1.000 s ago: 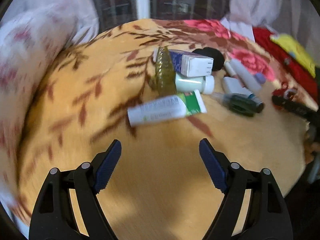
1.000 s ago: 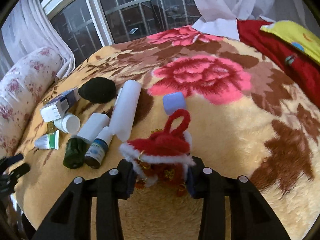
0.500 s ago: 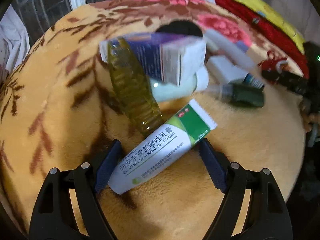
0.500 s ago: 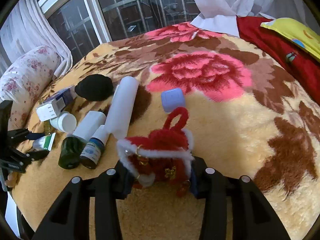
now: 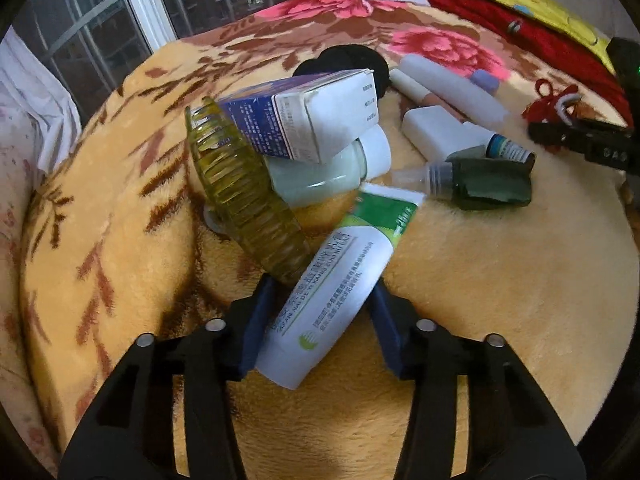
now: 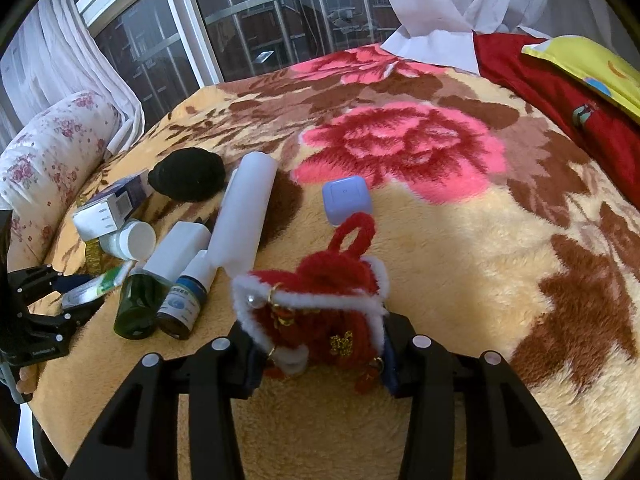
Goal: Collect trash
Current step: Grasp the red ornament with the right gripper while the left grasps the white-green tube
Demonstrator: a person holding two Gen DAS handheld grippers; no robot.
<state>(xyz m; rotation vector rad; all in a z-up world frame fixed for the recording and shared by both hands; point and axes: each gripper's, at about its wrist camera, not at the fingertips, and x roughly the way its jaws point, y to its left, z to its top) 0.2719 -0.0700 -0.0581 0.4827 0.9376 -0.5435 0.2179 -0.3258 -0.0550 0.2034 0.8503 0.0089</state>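
Left wrist view: my left tongs (image 5: 320, 312) sit low on the bed (image 5: 500, 300), and the tube (image 5: 340, 280) lies right between the two blue fingers (image 5: 256, 320). Its long axis runs on a slant, crimped white end toward me and to the left, green end away and to the right, so it crosses the gap at an angle, not square. The fingers look closed in against its sides; I judge it pinched, though contact on the right side is hard to confirm. A yellow ribbed piece (image 5: 244, 200) touches the tube near the left finger, and a box (image 5: 304, 120) leans on a white bottle (image 5: 332, 172) just beyond. I would lift straight up so that the ribbed piece does not drag along.

Right wrist view: my right tongs (image 6: 320, 356) are pressed onto a red ornament (image 6: 316, 308), its loop pointing away from me. It sits centred between the fingers, just above the bed. The left tongs show at the far left edge, next to the tube, so the left hand is plainly the nearer one for that pile. A green bottle (image 6: 140, 304) and a dropper (image 6: 184, 300) lie between the two tools.
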